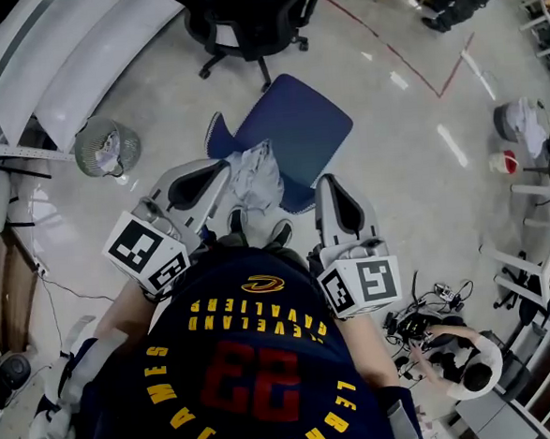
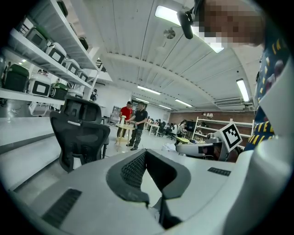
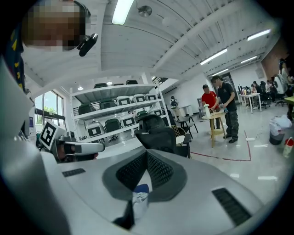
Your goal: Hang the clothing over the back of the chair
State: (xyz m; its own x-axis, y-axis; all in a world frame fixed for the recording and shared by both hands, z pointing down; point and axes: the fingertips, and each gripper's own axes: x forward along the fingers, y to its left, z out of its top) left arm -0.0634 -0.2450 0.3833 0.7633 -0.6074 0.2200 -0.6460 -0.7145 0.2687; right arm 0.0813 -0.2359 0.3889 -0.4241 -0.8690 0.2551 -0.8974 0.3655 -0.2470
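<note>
On blue chair (image 1: 299,128): one grey garment (image 1: 253,180), bunched between two grippers. Left gripper (image 1: 225,169), right gripper (image 1: 328,180) near level, pointing away. Both jaws closed together; grip on fabric unclear.

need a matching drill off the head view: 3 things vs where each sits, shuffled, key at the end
Things
1. crumpled pale grey fabric garment
2. black swivel office chair
3. round wire-mesh basket

Places
A. on the floor, left of the blue padded chair seat
B. between the left gripper and the right gripper
C. top of the view, beyond the blue seat

Pairs: 1-B, 2-C, 3-A
</note>
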